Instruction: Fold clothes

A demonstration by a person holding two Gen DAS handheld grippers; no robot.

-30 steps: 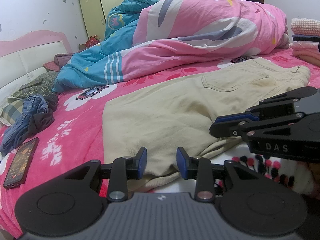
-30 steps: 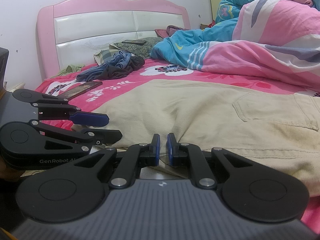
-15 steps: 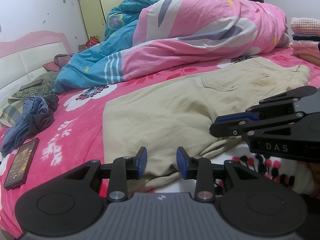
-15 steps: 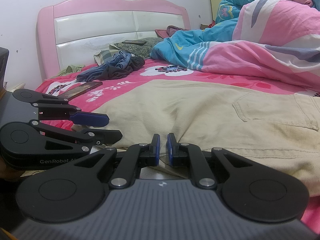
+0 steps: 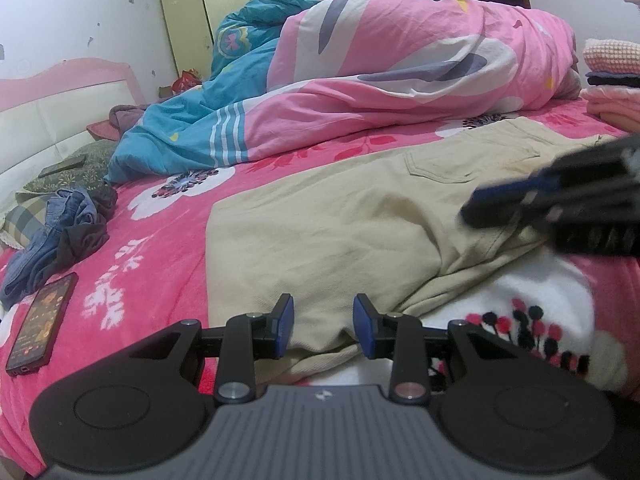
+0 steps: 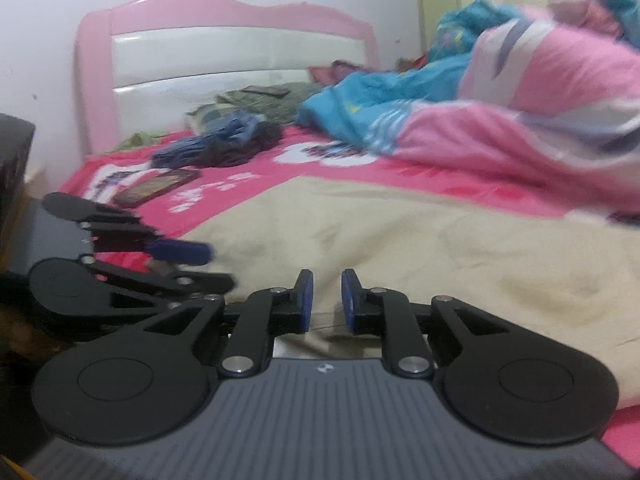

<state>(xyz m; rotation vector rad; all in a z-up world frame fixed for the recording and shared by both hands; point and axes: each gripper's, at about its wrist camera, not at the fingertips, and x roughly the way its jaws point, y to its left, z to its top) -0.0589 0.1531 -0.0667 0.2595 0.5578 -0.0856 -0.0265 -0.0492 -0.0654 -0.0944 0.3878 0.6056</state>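
Note:
Beige trousers [image 5: 328,236] lie spread flat on the pink floral bed, back pocket [image 5: 468,164] up. My left gripper [image 5: 323,330] is open, its blue pads on either side of the near trouser edge, not closed on it. My right gripper [image 6: 323,302] is open and empty just above the beige trousers [image 6: 440,256]. It also shows blurred in the left wrist view [image 5: 560,204] at the right, over the cloth. The left gripper appears in the right wrist view [image 6: 168,256] at the left.
A phone [image 5: 40,328] lies on the bed at the left. A heap of dark and denim clothes [image 5: 60,236] sits beyond it. A pink and blue duvet [image 5: 360,80] is piled behind. Folded clothes [image 5: 612,80] are stacked at the far right. The pink headboard [image 6: 224,64] is at the back.
My right gripper has opened, let go of the trouser cloth and moved up and away, blurred with motion. The left gripper has stayed open in place.

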